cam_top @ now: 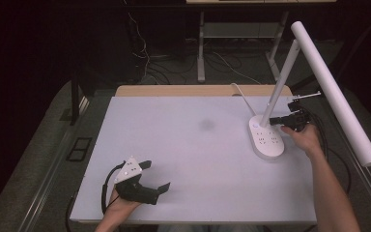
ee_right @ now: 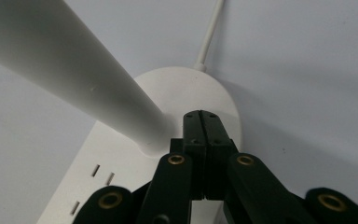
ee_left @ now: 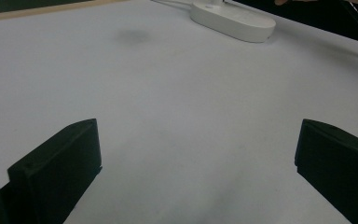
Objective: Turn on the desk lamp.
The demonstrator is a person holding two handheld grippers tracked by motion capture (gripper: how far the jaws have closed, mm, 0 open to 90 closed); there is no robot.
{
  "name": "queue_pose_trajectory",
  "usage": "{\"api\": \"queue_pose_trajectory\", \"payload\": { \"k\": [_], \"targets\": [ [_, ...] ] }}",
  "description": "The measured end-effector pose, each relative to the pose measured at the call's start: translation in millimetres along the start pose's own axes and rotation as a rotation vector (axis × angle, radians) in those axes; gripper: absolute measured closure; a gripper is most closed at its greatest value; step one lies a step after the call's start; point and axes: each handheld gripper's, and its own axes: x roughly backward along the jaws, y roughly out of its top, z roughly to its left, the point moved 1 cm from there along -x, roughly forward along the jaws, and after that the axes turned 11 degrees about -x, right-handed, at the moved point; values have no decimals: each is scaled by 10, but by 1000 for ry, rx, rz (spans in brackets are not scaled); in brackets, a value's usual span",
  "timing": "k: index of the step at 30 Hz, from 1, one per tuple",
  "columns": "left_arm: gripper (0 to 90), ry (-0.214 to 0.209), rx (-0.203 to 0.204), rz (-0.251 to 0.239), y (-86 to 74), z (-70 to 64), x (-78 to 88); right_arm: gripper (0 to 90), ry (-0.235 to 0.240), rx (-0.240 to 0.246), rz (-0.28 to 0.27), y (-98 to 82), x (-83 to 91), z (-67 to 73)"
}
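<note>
Looks like a lab or some kind of recording setup, not anyone's home. The table (cam_top: pixel 193 159) has a plain white surface over a wooden top, sitting in a dark room with everything beyond its far edge almost black. Loose cables (cam_top: pixel 142 53) lie on the grey floor (cam_top: pixel 38 159) back there near metal frame legs (cam_top: pixel 201 48). A white desk lamp (cam_top: pixel 270 130) with sockets in its base stands near the right edge.

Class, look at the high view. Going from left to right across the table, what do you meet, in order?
Left gripper → dark smudge → lamp base → right gripper → lamp head, which overhangs the table's right edge.
</note>
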Motion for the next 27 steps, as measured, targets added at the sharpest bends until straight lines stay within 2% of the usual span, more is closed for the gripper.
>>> {"api": "queue_pose_trajectory", "payload": {
  "k": [3, 7, 11, 18, 25, 27],
  "targets": [
    [0, -1, 1, 3, 0, 4, 0, 892, 5, -13, -5, -4, -2, -1],
    [0, -2, -1, 2, 1, -2, -4, 892, 0, 5, -2, -5, 1, -2],
    [0, -3, -1, 2, 2, -7, -5, 893, 3, -8, -9, -10, -4, -7],
    [0, -5, -3, 2, 1, -7, -3, 895, -14, 11, 2, -2, -9, 4],
    [0, -9, -1, 1, 2, -15, -10, 896, 7, -29, -18, -20, -25, -28],
    [0, -10, -3, 3, 2, -16, -12, 896, 6, -23, -17, -20, -25, -27]
  ]
}}
